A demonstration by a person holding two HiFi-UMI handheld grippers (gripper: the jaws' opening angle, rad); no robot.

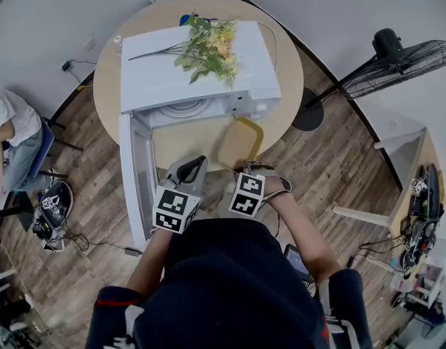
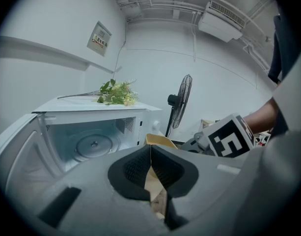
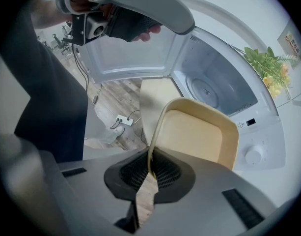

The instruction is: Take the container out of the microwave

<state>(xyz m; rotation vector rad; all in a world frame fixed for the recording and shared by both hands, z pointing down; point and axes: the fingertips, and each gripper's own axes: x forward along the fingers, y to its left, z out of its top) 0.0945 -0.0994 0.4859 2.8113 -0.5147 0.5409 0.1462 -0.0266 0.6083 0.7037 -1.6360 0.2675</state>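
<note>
A white microwave (image 1: 201,71) stands on the round table (image 1: 106,97), its door (image 1: 135,180) swung open to the left. Its cavity (image 2: 91,141) holds only the glass turntable (image 3: 204,90). The shallow beige container (image 1: 240,142) is outside the microwave, over the table's front edge. My right gripper (image 1: 242,168) is shut on the container's near rim (image 3: 155,132), which runs down between the dark pads (image 3: 162,173). My left gripper (image 1: 195,163) hangs to the left of the container in front of the open cavity, its jaws shut on nothing (image 2: 150,156).
Artificial flowers (image 1: 208,49) lie on top of the microwave. A standing fan (image 1: 397,64) is on the floor at the right of the table. A seated person (image 1: 8,133) is at the far left. A power strip (image 3: 122,119) and cables lie on the wooden floor.
</note>
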